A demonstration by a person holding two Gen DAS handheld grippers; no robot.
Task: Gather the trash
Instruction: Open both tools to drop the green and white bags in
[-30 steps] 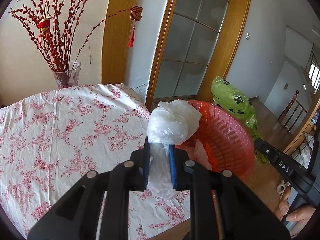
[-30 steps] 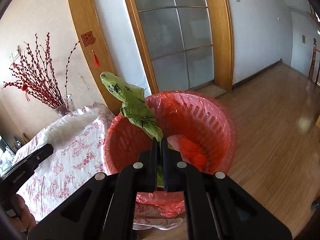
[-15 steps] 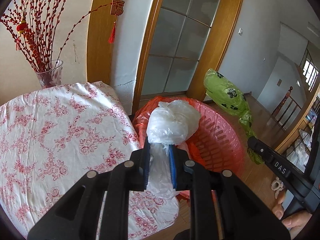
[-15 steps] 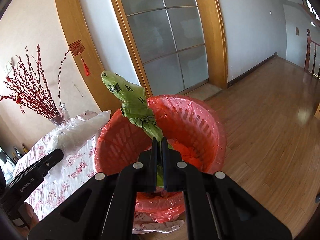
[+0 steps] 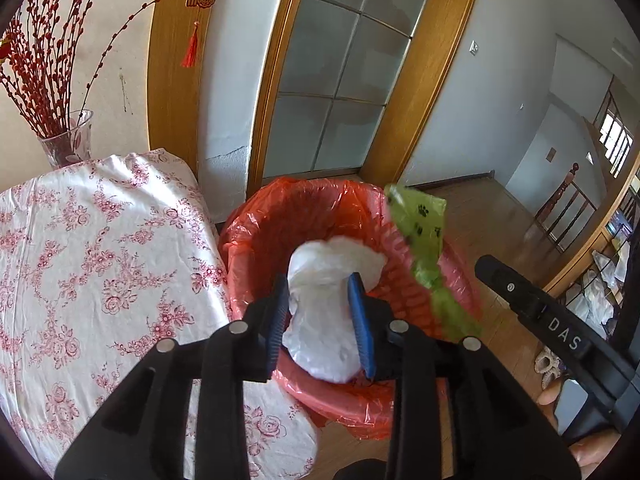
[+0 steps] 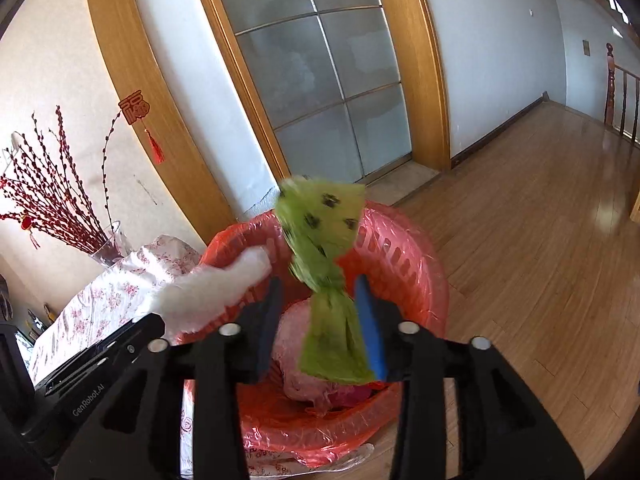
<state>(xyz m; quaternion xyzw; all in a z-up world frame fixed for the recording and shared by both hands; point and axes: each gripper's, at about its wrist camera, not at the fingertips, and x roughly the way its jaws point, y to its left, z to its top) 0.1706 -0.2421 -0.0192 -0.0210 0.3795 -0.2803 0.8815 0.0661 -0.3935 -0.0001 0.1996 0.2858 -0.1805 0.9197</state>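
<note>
The left tool (image 5: 322, 320) is letting go, its jaws spreading with a crumpled white plastic bag (image 5: 332, 304) between the blue pads, hanging right over the red-lined trash basket (image 5: 280, 216). Same deal on the right tool (image 6: 320, 320): its jaws are opening too, and a green paw-print bag (image 6: 324, 240), blurry, sits loose in the gap above the same basket, which already has some pinkish trash inside. The basket's just beside a table (image 5: 80, 240) with a floral cloth.
</note>
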